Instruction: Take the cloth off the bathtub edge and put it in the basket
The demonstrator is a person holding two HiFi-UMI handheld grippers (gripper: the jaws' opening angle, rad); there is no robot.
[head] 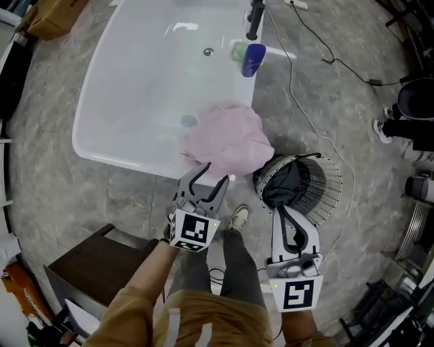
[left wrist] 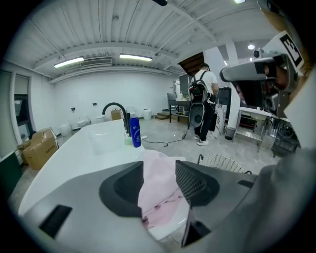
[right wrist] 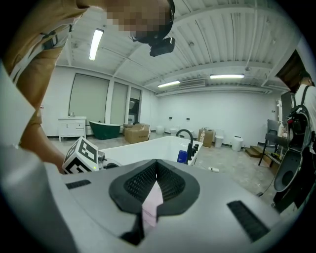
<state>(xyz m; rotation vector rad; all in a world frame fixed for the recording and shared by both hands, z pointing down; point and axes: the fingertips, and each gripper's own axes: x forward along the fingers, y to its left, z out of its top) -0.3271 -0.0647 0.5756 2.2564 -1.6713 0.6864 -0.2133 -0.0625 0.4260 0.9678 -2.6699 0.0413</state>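
A pink cloth hangs over the near edge of the white bathtub. My left gripper is open just in front of the cloth's lower edge. In the left gripper view the cloth shows in the gap ahead of the left gripper, and the pads do not press it. To the right stands a wire basket with a dark cloth in it. My right gripper hangs beside the basket's near rim, shut and empty. In the right gripper view a sliver of pink cloth shows below its touching tips.
A blue bottle and a black faucet stand on the tub's far right rim. A dark cabinet is at lower left. A cable runs over the grey floor. A person stands far behind the basket.
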